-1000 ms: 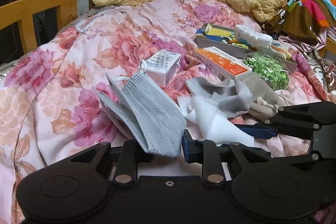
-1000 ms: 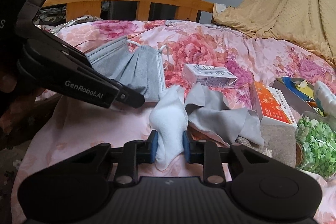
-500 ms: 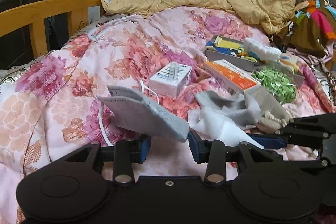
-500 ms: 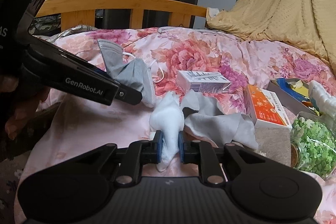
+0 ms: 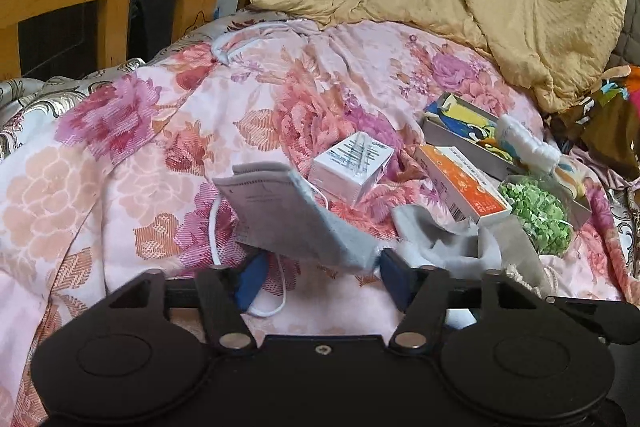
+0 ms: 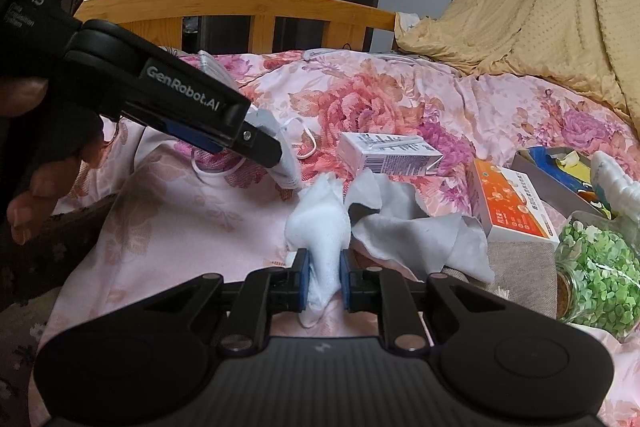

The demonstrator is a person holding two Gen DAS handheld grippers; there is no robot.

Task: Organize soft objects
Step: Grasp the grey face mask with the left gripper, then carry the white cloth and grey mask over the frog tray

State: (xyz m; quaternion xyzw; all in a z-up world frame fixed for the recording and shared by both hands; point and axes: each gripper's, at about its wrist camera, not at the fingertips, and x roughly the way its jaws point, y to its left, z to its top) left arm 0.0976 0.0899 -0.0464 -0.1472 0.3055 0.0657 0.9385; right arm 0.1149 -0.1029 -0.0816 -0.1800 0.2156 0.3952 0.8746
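We see the bed (image 5: 168, 131) spread with a floral quilt, and on it a grey cloth (image 6: 416, 227) crumpled near the boxes. The grey face mask (image 5: 288, 215) rests limp over our left hand-held gripper (image 5: 318, 273), whose jaws stand wide apart, gripping nothing. Our right hand-held gripper (image 6: 324, 281) pinches a white cloth (image 6: 320, 231) at its lower end. All 3 look light and floppy; we'd pinch an edge.
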